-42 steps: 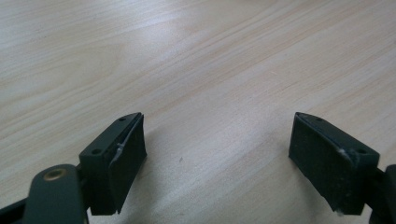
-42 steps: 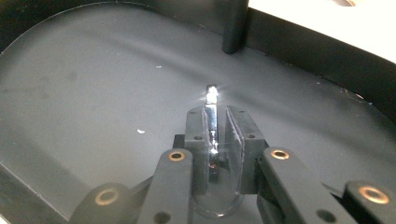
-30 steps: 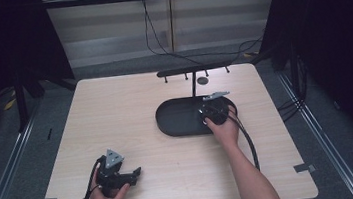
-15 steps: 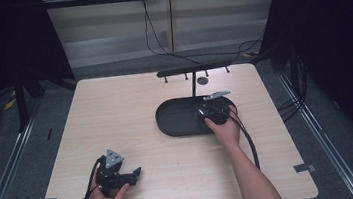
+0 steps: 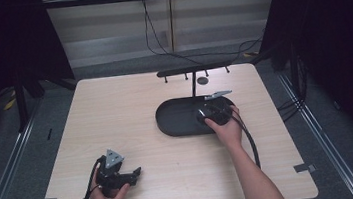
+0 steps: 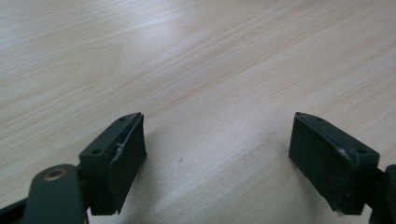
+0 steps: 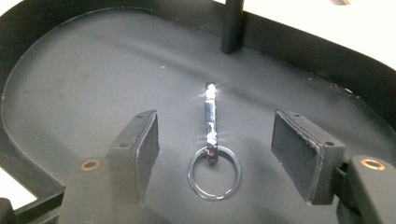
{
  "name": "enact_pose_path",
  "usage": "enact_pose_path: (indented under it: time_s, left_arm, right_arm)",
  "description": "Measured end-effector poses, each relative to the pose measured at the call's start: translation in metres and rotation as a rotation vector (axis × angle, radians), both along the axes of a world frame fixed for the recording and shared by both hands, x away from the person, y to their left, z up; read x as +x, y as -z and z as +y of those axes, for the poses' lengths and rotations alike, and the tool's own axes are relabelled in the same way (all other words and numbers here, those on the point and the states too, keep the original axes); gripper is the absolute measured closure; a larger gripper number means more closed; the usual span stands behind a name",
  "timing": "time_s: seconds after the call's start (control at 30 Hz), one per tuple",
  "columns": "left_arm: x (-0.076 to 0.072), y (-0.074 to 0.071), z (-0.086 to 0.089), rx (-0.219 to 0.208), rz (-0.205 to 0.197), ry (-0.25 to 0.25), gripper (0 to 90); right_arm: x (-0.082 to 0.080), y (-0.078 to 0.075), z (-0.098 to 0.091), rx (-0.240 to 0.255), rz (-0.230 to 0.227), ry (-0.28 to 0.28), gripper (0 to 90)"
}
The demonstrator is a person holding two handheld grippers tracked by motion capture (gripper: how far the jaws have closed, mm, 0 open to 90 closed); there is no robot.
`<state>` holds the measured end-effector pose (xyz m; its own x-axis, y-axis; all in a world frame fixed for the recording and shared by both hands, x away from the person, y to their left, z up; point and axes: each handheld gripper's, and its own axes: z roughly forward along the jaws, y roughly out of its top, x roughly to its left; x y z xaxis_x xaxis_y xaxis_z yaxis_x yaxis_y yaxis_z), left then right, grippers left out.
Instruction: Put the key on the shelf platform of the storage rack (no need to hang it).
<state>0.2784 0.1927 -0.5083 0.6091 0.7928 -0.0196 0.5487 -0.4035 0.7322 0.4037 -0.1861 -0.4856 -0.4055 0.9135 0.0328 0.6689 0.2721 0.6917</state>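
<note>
Since the earlier frame, little has shifted on the table [image 5: 130, 105]: both my hands sit where they were, but the jaws of my right tool [image 7: 215, 158] have just been opening, and they now stand wide with the key ring [image 7: 214, 173] lying loose between them, touched by neither pad. That ring, with its shiny metal tag [image 7: 210, 114], lies flat on the floor of the black oval tray [image 5: 177, 119], near the thin upright post [image 7: 232, 23] at the tray's far rim. My left tool [image 6: 217, 154] rests near the table's front left edge, its jaws wide apart over bare wood, holding nothing.
</note>
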Motion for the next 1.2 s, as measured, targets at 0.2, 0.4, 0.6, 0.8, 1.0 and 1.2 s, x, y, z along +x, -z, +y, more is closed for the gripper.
enact_pose_path:
  time_s: [0.2, 0.4, 0.6, 0.8, 1.0, 1.2]
  left_arm:
    - [0.000, 0.000, 0.000, 0.000, 0.000, 0.000, 18.4]
    - [0.000, 0.000, 0.000, 0.001, 0.000, 0.000, 18.5]
    - [0.000, 0.000, 0.000, 0.005, 0.001, 0.004, 18.4]
    - [0.000, 0.000, 0.000, 0.001, 0.000, 0.003, 18.5]
    - [0.000, 0.000, 0.000, 0.001, 0.000, 0.003, 18.5]
    - [0.000, 0.000, 0.000, 0.002, 0.000, 0.003, 18.4]
  right_arm:
    - [-0.004, -0.004, -0.002, 0.007, -0.008, -0.011, 31.2]
    - [-0.012, -0.007, -0.002, 0.023, -0.011, -0.024, 30.6]
    - [-0.022, -0.012, -0.004, 0.029, -0.013, -0.042, 29.5]
    - [-0.030, -0.018, -0.006, 0.031, -0.018, -0.060, 29.1]
    - [-0.041, -0.021, -0.010, 0.039, -0.024, -0.064, 29.5]
    - [-0.050, -0.023, -0.010, 0.037, -0.021, -0.082, 29.7]
